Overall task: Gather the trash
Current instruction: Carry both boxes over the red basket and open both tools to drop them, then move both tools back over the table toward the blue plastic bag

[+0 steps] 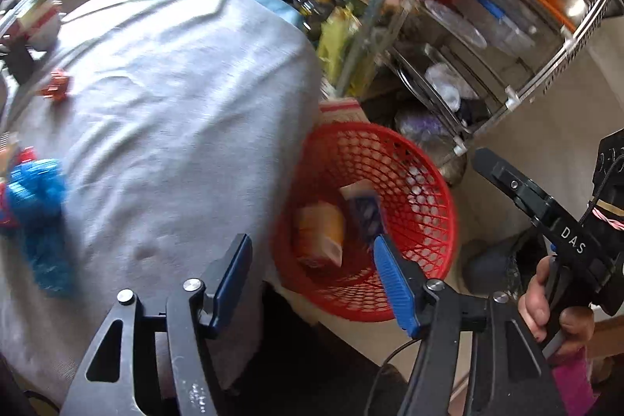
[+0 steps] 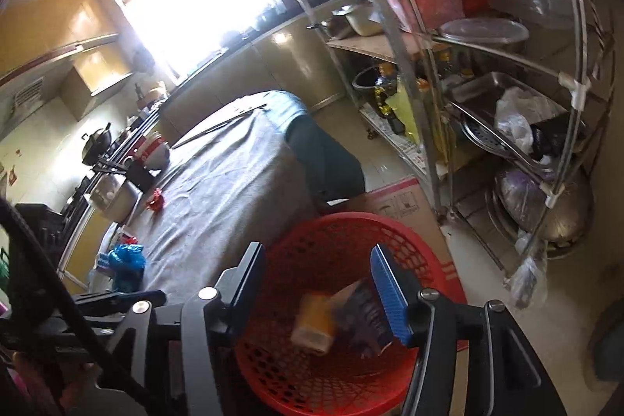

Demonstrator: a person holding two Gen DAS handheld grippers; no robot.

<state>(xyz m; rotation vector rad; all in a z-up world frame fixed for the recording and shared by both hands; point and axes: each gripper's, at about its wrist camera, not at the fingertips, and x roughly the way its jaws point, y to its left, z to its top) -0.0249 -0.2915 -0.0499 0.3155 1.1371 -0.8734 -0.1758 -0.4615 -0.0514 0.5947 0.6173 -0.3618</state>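
Observation:
A red mesh basket (image 1: 425, 205) stands on the floor beside the cloth-covered table (image 1: 175, 96); it also shows in the right wrist view (image 2: 312, 373). Inside it lie an orange carton (image 1: 319, 236) (image 2: 314, 322) and a blue-and-white carton (image 1: 364, 209) (image 2: 362, 318). My left gripper (image 1: 312, 279) is open and empty above the basket's near rim. My right gripper (image 2: 316, 283) is open and empty above the basket; it also shows in the left wrist view (image 1: 507, 182). On the table lie a crumpled blue bag (image 1: 39, 217) (image 2: 126, 266) and a red wrapper (image 1: 56, 86) (image 2: 156, 200).
A metal rack (image 2: 468, 73) with pans, trays and bags stands right of the basket. A cardboard box (image 2: 401, 201) sits behind the basket. A red-and-white bowl (image 2: 154, 153) and a dark box (image 2: 138, 176) stand at the table's far left edge. A kitchen counter runs along the far wall.

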